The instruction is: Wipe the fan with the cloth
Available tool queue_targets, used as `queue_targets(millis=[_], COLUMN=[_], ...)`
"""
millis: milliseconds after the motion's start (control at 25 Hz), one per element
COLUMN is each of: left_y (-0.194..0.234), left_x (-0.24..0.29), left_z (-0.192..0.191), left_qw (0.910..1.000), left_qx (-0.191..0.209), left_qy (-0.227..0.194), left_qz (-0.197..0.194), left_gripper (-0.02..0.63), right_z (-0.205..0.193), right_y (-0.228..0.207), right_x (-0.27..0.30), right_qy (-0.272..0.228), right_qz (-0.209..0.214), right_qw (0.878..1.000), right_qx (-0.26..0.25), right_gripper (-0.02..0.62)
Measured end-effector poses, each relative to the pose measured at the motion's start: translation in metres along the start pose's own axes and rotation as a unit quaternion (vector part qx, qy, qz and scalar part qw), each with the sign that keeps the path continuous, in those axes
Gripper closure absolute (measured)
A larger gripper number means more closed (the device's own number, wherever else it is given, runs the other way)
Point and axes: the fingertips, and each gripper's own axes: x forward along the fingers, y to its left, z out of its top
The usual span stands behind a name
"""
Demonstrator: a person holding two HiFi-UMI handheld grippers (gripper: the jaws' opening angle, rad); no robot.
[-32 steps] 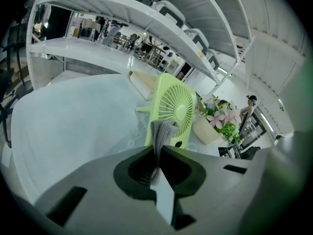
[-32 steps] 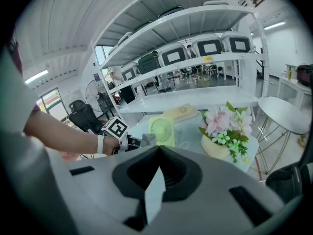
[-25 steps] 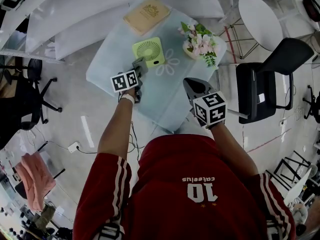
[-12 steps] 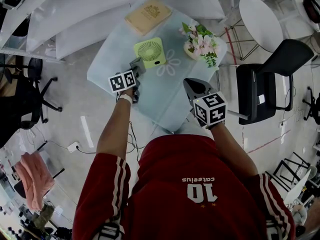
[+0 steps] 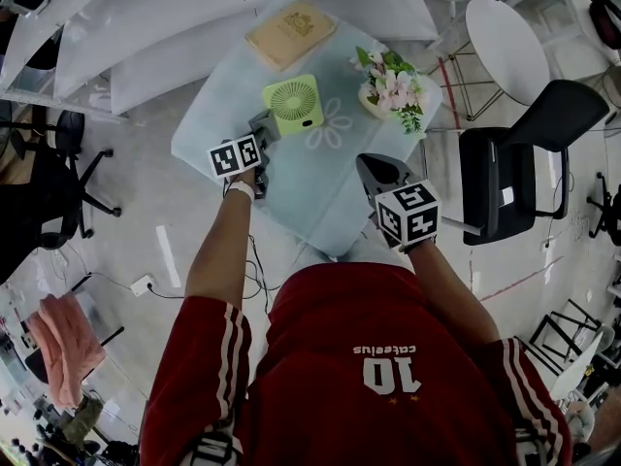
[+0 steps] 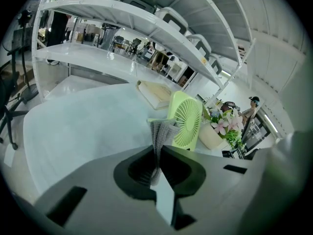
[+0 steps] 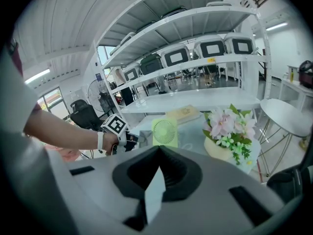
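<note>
Counter [image 5: 315, 190] carried the fan [image 5: 294, 103], upright near the middle with its grille toward the person. A flower pot [image 5: 388, 85] stood to the fan's right and a flat tan box [image 5: 289, 31] lay behind it. Left tool [image 6: 157, 151] was clamped on a grey cloth [image 6: 163, 130], a folded strip sticking up out of the jaws. The cloth tip sat just beside the fan's left edge; contact couldn't be confirmed. Right tool [image 7: 157, 153] hung at the near counter edge, well apart from the fan, jaws pressed together with nothing in them.

Step judged: approach to the wipe, with the cloth gripped and up at the fan, and the wiping itself likely not begun. The next move called for pressing the cloth onto the grille or frame and sweeping across with light pressure. The fan looked light and free-standing, so it could slide or tip back. The right tool probably needed to come in and steady the fan's base or far side.
</note>
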Motion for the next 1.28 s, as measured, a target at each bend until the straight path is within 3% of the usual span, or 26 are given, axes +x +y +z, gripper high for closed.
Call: queue_targets(millis=[600, 1000, 1280], left_y=[0.004, -0.014, -0.073], left_x=[-0.017, -0.089, -0.164], left_z=[0.003, -0.010, -0.003], left_qw=[1.0000, 0.9985, 0.9881], left_qx=[0.007, 0.008, 0.084], left_qy=[-0.005, -0.046, -0.097], left_qz=[0.003, -0.029, -0.084], left_gripper=[0.578, 0.578, 0.578], right_z=[0.014, 0.012, 0.017], right_y=[0.008, 0.025, 0.033], right_x=[-0.004, -0.037, -0.067], right_qy=[-0.017, -0.036, -0.073], right_qz=[-0.003, -0.021, -0.045], right_qw=[1.000, 0.999, 0.996], right_qx=[-0.007, -0.006, -0.005], right_gripper=[0.591, 0.591, 0.591])
